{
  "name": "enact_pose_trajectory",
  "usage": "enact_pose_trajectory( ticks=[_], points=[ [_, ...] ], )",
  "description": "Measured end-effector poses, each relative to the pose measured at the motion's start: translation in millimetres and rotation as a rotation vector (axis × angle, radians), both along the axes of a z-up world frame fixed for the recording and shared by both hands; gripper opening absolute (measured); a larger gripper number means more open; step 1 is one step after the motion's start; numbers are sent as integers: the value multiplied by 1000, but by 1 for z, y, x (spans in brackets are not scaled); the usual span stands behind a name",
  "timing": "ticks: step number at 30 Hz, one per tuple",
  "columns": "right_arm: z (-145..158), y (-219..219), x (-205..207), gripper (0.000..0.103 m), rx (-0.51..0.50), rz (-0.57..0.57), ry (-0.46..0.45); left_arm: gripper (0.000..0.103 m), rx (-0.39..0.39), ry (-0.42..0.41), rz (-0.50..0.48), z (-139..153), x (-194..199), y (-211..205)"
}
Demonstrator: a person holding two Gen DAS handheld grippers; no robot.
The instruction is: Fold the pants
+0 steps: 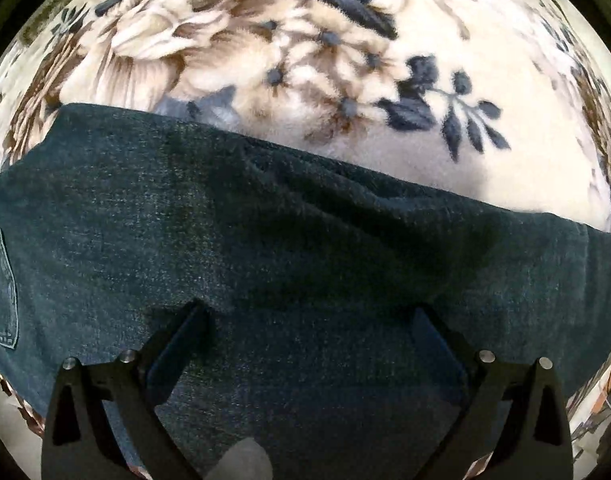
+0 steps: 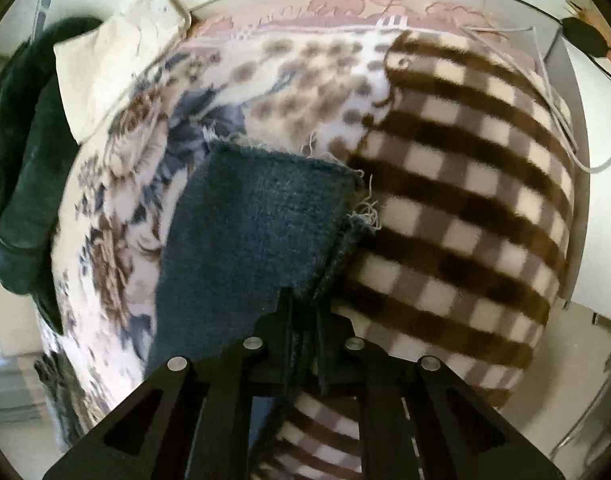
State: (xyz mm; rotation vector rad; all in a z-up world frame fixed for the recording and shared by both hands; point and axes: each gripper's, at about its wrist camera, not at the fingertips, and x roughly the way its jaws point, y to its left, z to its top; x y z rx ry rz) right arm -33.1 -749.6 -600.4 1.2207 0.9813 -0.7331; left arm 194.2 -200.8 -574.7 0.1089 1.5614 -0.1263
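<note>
Dark blue denim pants lie across a floral blanket; a back pocket shows at the left edge. My left gripper is open, its fingers spread just over the denim. In the right wrist view my right gripper is shut on the side edge of a pant leg. The leg's frayed hem points away from me.
The blanket has a floral part and a brown checked part. A cream pillow and a dark green garment lie at the far left. A cable runs along the right edge by the wall.
</note>
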Motion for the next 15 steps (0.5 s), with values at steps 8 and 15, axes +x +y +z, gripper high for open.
enact_pose_trajectory(
  ticks=[8,15],
  points=[
    [-33,-5,-10,67,162,-107,-319,103,-1,15,3,-6,7,-2],
    [-37,8,10,11,58,-143,-348,103,-37,18,13,13,4,6]
  ],
)
